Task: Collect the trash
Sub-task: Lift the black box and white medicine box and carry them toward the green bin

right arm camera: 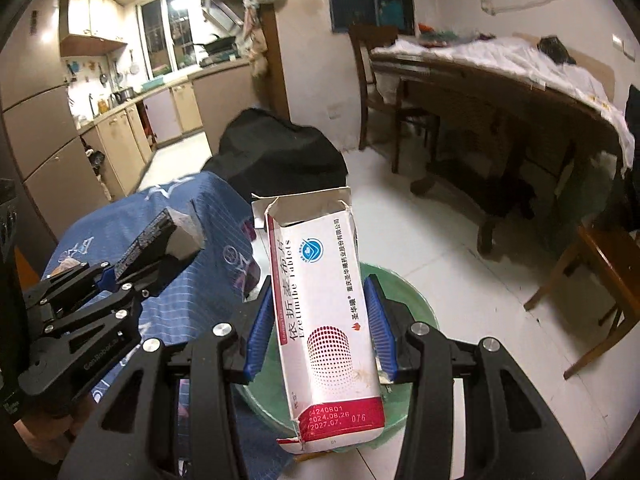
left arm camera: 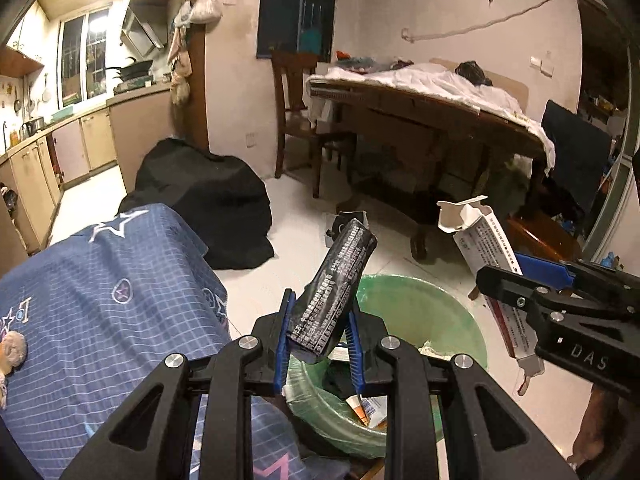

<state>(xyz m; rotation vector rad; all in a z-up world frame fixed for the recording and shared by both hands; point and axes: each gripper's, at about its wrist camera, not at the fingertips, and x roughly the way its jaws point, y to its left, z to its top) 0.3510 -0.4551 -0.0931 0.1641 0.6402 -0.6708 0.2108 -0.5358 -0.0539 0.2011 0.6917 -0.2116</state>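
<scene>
Together, left gripper pinching a black carton and right gripper clamping a tablet box are hovering over the green-lined bin's rim (ready for dropping).

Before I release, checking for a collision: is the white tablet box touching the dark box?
Apart. The left wrist view shows floor between the white tablet box and the dark box.

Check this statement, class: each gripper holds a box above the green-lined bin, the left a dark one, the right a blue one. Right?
Not quite. The right gripper holds a white and red tablet box, not blue, as the right wrist view shows. The left gripper does hold the dark box above the bin.
</scene>
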